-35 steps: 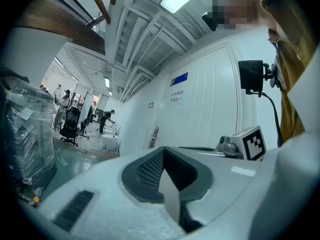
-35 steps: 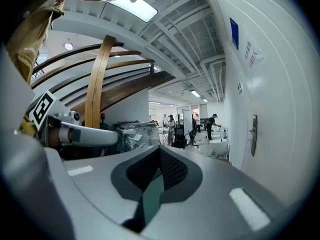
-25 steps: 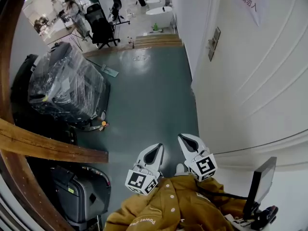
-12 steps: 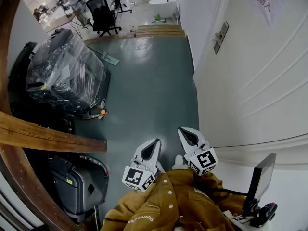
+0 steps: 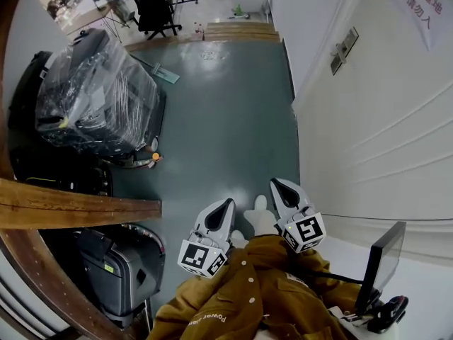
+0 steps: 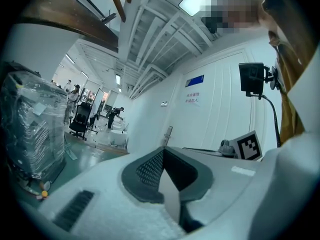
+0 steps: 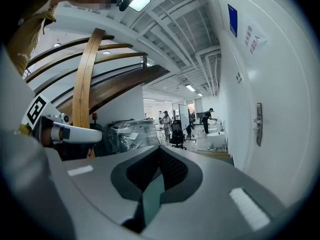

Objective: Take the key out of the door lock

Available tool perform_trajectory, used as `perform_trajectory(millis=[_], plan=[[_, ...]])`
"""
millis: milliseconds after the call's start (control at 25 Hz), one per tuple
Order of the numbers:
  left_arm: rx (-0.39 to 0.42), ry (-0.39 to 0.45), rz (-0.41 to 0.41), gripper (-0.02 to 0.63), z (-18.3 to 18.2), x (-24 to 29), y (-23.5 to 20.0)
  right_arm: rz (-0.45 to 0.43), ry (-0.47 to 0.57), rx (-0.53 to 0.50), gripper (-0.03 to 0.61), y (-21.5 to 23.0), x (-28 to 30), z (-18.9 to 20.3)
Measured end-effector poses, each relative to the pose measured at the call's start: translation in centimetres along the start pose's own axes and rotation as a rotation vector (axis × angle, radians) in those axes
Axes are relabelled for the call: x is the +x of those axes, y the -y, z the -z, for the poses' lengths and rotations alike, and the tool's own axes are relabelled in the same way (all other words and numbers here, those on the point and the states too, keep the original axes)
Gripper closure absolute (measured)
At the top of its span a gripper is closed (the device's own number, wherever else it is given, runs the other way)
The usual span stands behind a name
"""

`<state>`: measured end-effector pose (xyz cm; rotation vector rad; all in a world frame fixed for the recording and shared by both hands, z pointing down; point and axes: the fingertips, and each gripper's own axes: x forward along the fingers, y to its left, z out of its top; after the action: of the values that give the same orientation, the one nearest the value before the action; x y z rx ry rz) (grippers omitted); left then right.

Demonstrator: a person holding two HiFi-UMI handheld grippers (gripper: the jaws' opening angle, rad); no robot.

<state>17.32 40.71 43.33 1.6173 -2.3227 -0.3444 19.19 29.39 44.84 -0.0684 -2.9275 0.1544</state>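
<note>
The door lock plate (image 5: 344,50) sits on the white door (image 5: 382,119) at the upper right of the head view, far ahead of both grippers. It also shows as a small metal plate (image 7: 258,123) in the right gripper view and, farther off, as a plate (image 6: 169,135) in the left gripper view. No key can be made out at this distance. My left gripper (image 5: 228,202) and right gripper (image 5: 276,183) are held close to my body above the green floor, side by side. Both are shut with nothing between the jaws (image 6: 162,149) (image 7: 160,149).
A plastic-wrapped machine (image 5: 95,98) stands at the left, with a wooden beam (image 5: 71,207) and a grey case (image 5: 113,268) below it. A small screen on a mount (image 5: 381,264) is at my right. The green floor (image 5: 226,105) runs ahead along the door. A paper sign (image 5: 417,2) hangs on the door.
The head view has shifted, so the door lock now sits farther right and higher. Both grippers stay close to the body, still shut. A white shoe now shows between them.
</note>
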Motion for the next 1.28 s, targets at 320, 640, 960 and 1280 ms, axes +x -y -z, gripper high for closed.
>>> perform_trajectory(millis=[320, 640, 960, 1280], plan=[[0.013, -0.007, 0.053, 0.615, -3.5, 14.0, -6.2, 0.054, 0.016, 0.029, 0.571, 11.4, 9.4, -2.0], [0.068, -0.004, 0.073, 0.615, -9.7, 30.4, -11.0, 0.060, 0.056, 0.022, 0.572, 25.1, 18.8, -7.5], [0.041, -0.053, 0.100, 0.615, -11.4, 40.9, -16.5, 0.080, 0.029, 0.067, 0.571, 32.1, 27.1, -8.4], [0.023, -0.120, 0.242, 0.615, -13.6, 51.3, -23.0, 0.250, 0.018, 0.085, 0.571, 39.1, 34.7, -10.8]])
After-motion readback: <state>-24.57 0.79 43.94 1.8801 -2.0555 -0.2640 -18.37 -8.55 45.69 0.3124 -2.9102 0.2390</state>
